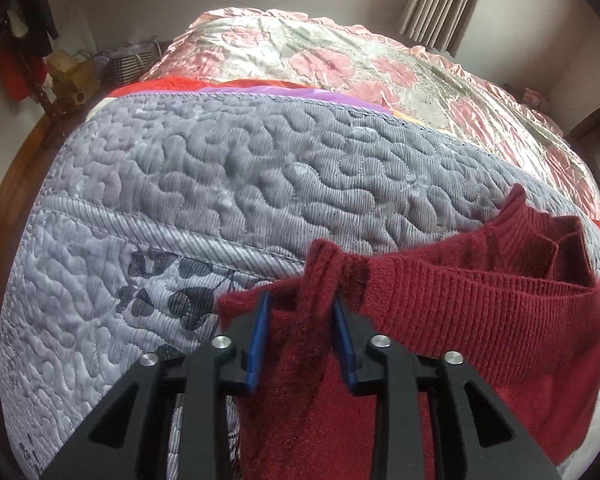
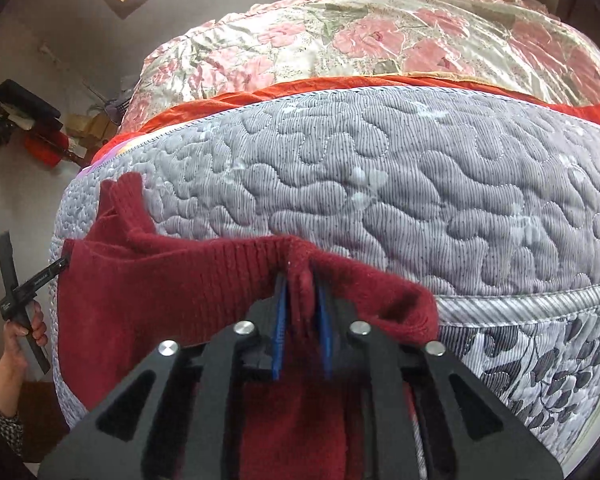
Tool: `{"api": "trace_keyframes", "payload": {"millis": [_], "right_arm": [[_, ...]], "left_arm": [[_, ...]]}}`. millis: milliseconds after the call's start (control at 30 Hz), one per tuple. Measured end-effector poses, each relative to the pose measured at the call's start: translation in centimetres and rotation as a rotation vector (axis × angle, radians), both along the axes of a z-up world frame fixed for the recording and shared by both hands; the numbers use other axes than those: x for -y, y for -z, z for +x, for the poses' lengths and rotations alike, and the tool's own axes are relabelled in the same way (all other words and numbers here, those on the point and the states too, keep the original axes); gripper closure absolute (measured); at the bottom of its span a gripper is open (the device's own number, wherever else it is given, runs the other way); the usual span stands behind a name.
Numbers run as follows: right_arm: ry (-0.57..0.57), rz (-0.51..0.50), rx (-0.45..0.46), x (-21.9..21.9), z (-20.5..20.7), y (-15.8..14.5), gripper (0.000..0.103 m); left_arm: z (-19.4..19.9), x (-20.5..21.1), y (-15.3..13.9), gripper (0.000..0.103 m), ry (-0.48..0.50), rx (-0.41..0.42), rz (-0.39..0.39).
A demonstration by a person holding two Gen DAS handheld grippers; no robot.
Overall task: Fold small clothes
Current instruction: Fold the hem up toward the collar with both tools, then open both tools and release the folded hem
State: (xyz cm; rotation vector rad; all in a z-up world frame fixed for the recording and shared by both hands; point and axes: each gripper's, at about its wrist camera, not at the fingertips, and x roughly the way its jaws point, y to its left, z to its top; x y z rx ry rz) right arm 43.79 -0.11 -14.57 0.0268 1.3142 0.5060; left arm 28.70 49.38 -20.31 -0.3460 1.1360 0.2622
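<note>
1. Risk at the left gripper [image 1: 300, 312]: its jaws are clenched on only a thin bunched ridge of the dark red knit sweater [image 1: 480, 300]. I judge that a sideways tug could pull that narrow pinch free, dropping this side in a heap.
2. Risk between the grippers: the ribbed hem sags in loose folds between the two holds. If the pair move unevenly, the cloth would likely land skewed on the grey quilted bedspread [image 1: 220, 168], spoiling the fold line.
3. Risk at the right gripper [image 2: 302, 284]: its jaws are likewise clamped on a small fold, with a loose flap hanging just right of them; that flap may tuck under when laid down.
4. Position, left wrist view: the sweater rises between the jaws, stretches away to their right, and hangs below them over the bed's near edge.
5. Position, right wrist view: the sweater [image 2: 160, 300] spreads left of the jaws toward the other tool, held by a hand [image 2: 22, 332]; the bedspread [image 2: 420, 200] lies ahead of the jaws, a floral satin quilt [image 2: 360, 40] beyond.
</note>
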Motion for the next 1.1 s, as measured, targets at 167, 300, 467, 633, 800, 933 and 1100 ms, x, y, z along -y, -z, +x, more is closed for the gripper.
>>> {"api": "trace_keyframes", "payload": {"millis": [167, 300, 467, 633, 800, 933, 1100], "right_arm": [[-0.029, 0.026, 0.005, 2.2, -3.4, -2.3, 0.058], [-0.096, 0.030, -0.032, 4.3, -8.5, -2.4, 0.055], [-0.120, 0.031, -0.116, 6.8, -14.8, -0.7, 0.055], [-0.121, 0.022, -0.178, 7.1, -18.1, 1.6, 0.085], [-0.117, 0.076, -0.173, 7.8, -18.7, 0.0, 0.097], [-0.127, 0.056, -0.180, 9.1, -19.4, -0.3, 0.098], [-0.064, 0.045, -0.251, 10.3, -19.7, 3.6, 0.098]], "left_arm": [[-2.9, 0.4, -2.7, 0.030, 0.026, 0.037, -0.007], [-7.3, 1.6, -3.2, 0.025, 0.083, -0.002, -0.019], [-13.5, 4.1, -1.8, 0.025, 0.103, -0.071, -0.037], [-16.5, 6.4, -0.6, 0.025, 0.099, -0.110, -0.042], [-16.6, 7.3, 0.0, 0.044, 0.101, -0.144, -0.045], [-16.5, 6.8, 0.0, 0.045, 0.087, -0.149, -0.064], [-16.5, 6.7, 1.1, 0.044, 0.094, -0.170, -0.039]]}}
